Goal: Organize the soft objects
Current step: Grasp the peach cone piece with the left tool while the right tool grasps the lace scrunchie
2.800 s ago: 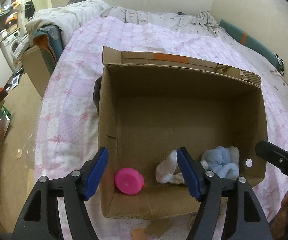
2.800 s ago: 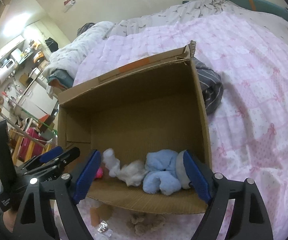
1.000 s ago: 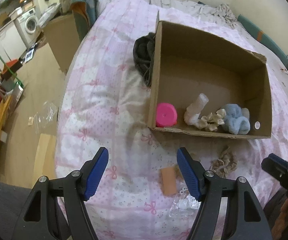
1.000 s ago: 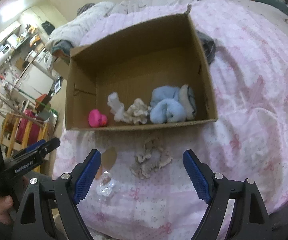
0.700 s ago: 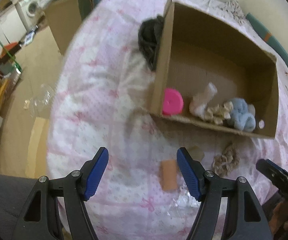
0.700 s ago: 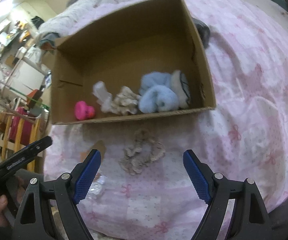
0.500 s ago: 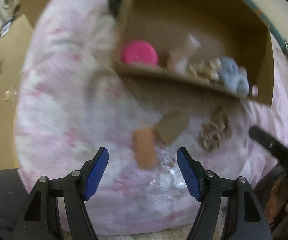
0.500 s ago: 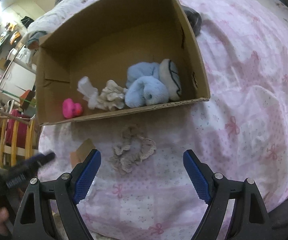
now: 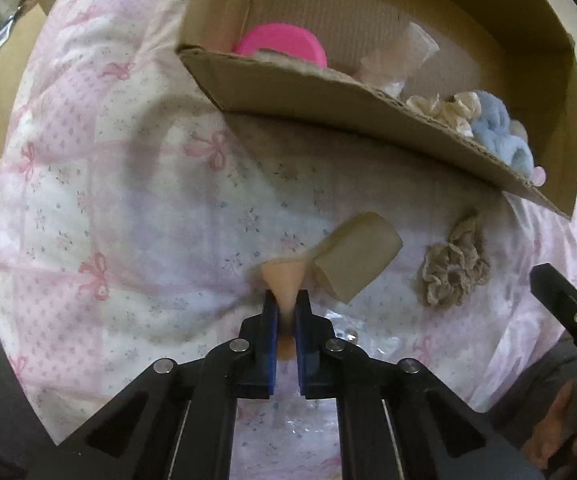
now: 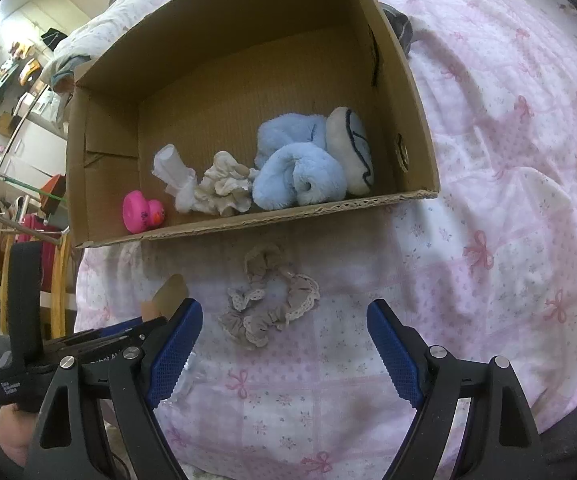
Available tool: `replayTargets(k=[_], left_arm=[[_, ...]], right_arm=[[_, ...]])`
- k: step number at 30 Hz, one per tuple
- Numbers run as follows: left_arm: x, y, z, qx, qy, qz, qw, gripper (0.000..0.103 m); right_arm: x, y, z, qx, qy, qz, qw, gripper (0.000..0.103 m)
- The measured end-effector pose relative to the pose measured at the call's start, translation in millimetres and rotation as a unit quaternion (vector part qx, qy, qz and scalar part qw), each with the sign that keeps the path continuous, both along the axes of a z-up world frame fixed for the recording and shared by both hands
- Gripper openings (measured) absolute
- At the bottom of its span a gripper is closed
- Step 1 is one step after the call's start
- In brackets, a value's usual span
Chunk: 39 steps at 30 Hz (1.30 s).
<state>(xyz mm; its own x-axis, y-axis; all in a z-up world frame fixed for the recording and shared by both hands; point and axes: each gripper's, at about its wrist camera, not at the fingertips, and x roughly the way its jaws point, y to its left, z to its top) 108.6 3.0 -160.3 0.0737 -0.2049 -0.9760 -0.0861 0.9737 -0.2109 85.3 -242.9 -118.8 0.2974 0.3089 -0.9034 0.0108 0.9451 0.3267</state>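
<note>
My left gripper [image 9: 286, 300] points steeply down at the pink quilt and is shut on a peach foam piece [image 9: 284, 280], squeezed thin between the blue pads. A beige foam piece [image 9: 354, 258] lies touching it on the right. Further right lies a taupe lace scrunchie [image 9: 454, 268]. In the right wrist view my right gripper [image 10: 283, 310] hangs open just above that scrunchie [image 10: 272, 296], not touching it. The cardboard box [image 10: 248, 220] behind holds a pink duck [image 10: 142, 212], a white sock [image 10: 176, 176], a cream scrunchie [image 10: 224, 188] and a blue plush [image 10: 300, 172].
A crumpled clear plastic wrapper [image 9: 348, 340] lies on the quilt under my left gripper. A dark garment [image 10: 400, 24] sits behind the box's far right corner. The bed's edge drops to the floor on the left, where furniture [image 10: 28, 216] stands.
My left gripper sank and tilted down onto the peach foam piece and shut on it. My right gripper came down closer to the lace scrunchie, still open.
</note>
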Motion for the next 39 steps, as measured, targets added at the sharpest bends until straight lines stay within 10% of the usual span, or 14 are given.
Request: replayTargets(k=[14,30,39], left_arm=[[-16.1,17.4,58.8,0.049,-0.091,0.029,0.9942,0.005],[-7.1,9.2,55.2,0.047,-0.081,0.028,0.9952,0.005],[-10.0,-0.9,50.4,0.067,-0.083,0.023,0.9941,0.005]], right_arm=[[-1.2,23.9,-12.8,-0.040,0.010,0.057,0.998,0.090],[11.3,90.2,-51.3,-0.160,0.003,0.169,0.973,0.089],[-6.2,111.7,-45.9,-0.151,-0.014,0.217,0.964,0.018]])
